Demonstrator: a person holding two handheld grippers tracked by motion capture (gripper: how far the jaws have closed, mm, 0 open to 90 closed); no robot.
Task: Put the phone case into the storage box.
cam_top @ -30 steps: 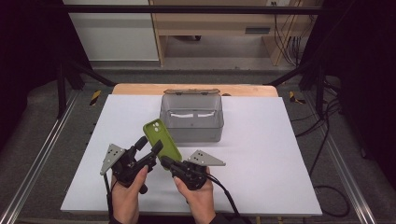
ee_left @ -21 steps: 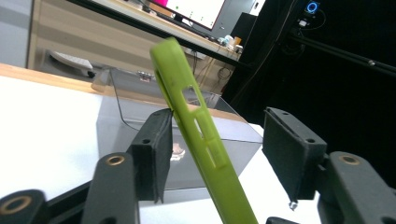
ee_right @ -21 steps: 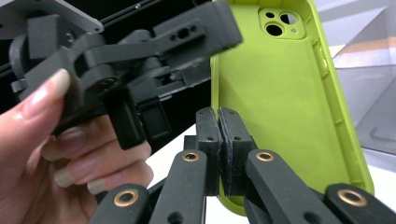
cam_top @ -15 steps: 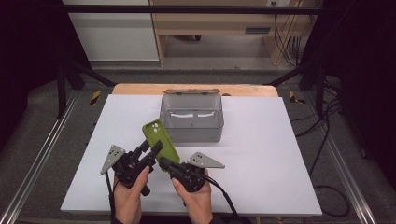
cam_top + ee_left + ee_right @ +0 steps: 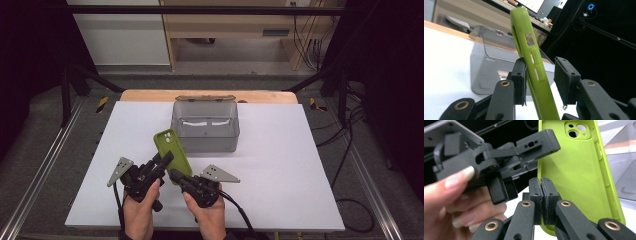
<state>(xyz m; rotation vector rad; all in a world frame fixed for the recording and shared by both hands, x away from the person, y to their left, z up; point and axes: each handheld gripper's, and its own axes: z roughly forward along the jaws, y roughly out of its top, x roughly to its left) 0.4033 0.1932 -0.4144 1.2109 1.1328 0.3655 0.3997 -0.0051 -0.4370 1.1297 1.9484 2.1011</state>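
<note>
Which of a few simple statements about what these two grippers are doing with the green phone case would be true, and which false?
1. The right gripper is shut on the green phone case's edge. True.
2. The left gripper is clamped tight on the case. False: its jaws stand open around the case, one side with a gap.
3. The case lies flat on the table. False: it is held up above it.
4. A grey see-through box stands behind the case. True.

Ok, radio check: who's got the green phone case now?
Right gripper shut on green phone case edge. Left gripper open, case between jaws. Case held up off the table. Grey bin behind, apart.
</note>
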